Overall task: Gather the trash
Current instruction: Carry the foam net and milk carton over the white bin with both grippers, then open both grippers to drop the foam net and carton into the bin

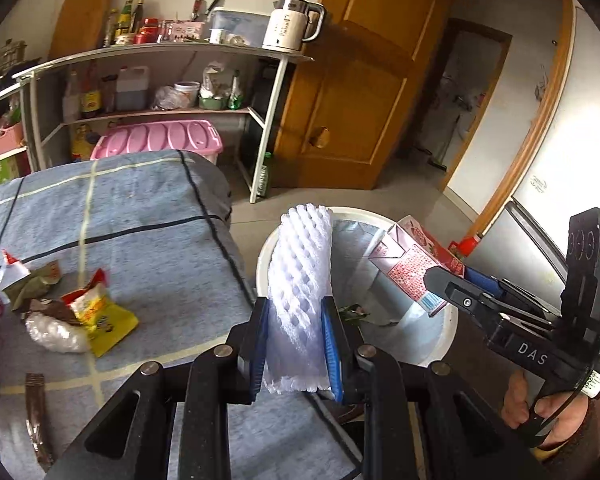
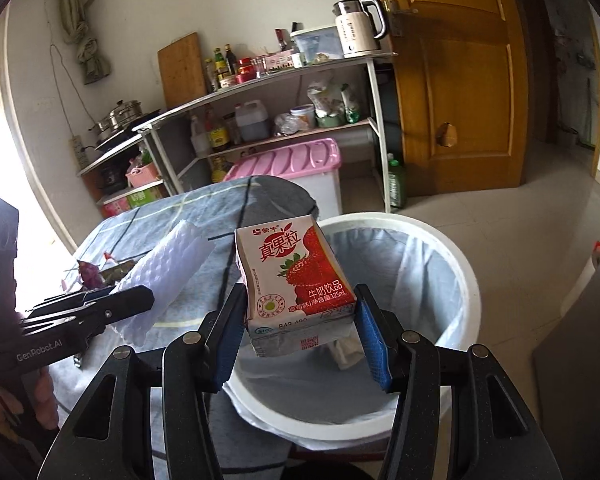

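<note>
Both grippers grip trash, left gripper (image 1: 294, 344) nearly shut on foam net (image 1: 300, 280), right gripper (image 2: 300, 336) half-open clamping milk carton (image 2: 296, 276); releasing early could miss bin (image 2: 466, 276).

Bin (image 2: 466, 276) floor hidden behind milk carton (image 2: 296, 280) | foam net (image 1: 300, 292) lower end hidden between pads | brown wrapper (image 1: 36, 412) cut off by left-wrist view's edge | shelf bottle labels unreadable
</note>
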The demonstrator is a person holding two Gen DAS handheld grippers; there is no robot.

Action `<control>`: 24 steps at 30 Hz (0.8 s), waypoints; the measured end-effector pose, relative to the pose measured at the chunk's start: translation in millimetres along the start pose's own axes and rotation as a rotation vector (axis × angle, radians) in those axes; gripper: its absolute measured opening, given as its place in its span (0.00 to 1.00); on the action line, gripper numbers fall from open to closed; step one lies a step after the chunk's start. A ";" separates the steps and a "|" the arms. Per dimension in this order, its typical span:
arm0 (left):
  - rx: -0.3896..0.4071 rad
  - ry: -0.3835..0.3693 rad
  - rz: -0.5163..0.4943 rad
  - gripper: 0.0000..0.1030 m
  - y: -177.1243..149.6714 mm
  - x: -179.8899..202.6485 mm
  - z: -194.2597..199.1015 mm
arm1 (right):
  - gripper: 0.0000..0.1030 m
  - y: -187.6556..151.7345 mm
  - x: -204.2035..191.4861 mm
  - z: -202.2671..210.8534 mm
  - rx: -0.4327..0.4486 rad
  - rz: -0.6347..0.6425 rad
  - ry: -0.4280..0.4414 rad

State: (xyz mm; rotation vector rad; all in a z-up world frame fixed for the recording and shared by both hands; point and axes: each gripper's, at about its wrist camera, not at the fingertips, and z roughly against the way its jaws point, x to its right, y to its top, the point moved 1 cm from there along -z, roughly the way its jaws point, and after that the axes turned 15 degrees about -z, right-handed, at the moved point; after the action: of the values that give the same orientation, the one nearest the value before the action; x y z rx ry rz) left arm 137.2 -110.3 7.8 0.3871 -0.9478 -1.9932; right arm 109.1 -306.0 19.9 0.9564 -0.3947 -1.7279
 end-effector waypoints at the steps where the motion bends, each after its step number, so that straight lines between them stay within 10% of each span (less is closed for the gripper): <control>1: -0.009 -0.010 -0.001 0.24 1.8 3.8 -7.2 | 0.52 0.0 4.0 -1.6 -0.002 -0.003 -0.016; 13: -0.090 -0.043 -0.030 0.25 1.8 33.6 -58.8 | 0.53 -3.7 37.3 -24.7 -0.065 -0.020 -0.136; 19: -0.119 -0.036 -0.028 0.53 -1.4 32.5 -69.2 | 0.53 -4.2 43.5 -27.1 -0.067 -0.011 -0.164; 24: -0.109 -0.017 -0.024 0.53 -2.9 29.7 -59.5 | 0.54 -3.8 41.6 -21.7 -0.054 -0.020 -0.162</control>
State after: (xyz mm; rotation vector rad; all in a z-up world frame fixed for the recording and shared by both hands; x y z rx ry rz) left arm 153.1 -161.8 -31.3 0.3226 -0.8448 -2.0626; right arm 118.7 -338.3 -13.0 0.7869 -0.4425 -1.8312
